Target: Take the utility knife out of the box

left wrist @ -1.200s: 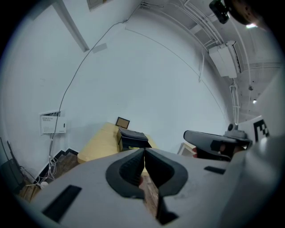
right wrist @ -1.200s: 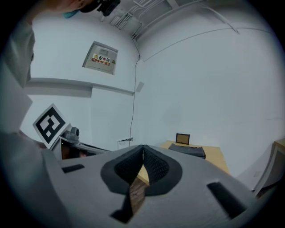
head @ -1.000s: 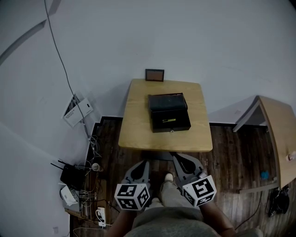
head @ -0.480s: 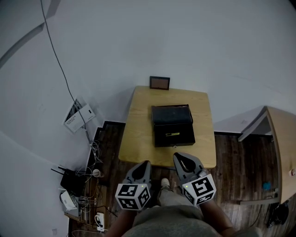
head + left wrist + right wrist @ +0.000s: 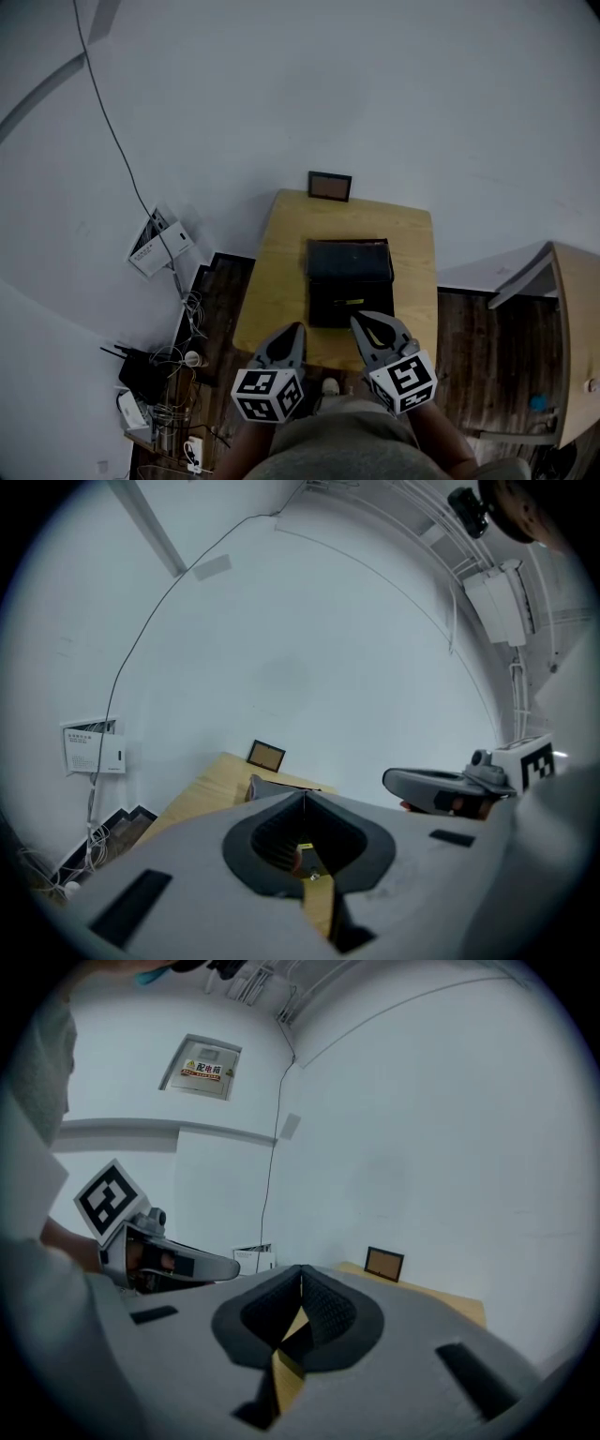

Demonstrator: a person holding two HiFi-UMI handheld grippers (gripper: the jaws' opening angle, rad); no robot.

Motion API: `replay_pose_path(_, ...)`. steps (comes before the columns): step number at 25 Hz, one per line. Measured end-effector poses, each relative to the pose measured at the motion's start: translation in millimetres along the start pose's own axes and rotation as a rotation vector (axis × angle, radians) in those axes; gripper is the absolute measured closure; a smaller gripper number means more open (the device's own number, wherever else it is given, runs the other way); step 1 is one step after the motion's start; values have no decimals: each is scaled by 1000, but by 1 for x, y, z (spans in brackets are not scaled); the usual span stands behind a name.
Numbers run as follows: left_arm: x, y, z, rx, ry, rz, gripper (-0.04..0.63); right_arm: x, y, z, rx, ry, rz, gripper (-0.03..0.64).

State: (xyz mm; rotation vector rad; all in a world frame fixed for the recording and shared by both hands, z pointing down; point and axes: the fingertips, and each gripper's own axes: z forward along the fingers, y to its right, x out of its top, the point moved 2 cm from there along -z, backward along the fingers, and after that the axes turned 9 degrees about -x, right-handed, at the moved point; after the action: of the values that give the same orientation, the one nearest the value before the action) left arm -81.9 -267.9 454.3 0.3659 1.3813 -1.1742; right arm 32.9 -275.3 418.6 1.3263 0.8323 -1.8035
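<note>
Wooden worktop stands against a pale wall at frame centre — a black box lies open on it, the utility knife inside near its lower edge. Below, left tool and right tool hover — jaws closed, empty.

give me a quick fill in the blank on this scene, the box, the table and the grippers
1. The black box sits on the wooden table with its lid ____.
2. Inside the box lies a ____ utility knife.
3. The left gripper and the right gripper both have their jaws ____.
4. The small picture frame stands at the table's far edge, against the ____.

Missing words: open; yellow; shut; wall
</note>
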Motion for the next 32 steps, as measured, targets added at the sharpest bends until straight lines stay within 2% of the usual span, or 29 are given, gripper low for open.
replay_pose_path(8, 6, -12, 32, 45, 3, -12, 591, -6, 33, 38, 43, -17, -36, 617)
replay_pose_path(21, -5, -27, 57, 105, -3, -50, 591, -64, 56, 95, 129, -186, -153, 616)
replay_pose_path(32, -11, -34, 57, 156, -13, -67, 591, -143, 49, 137, 299, -414, -391, 614)
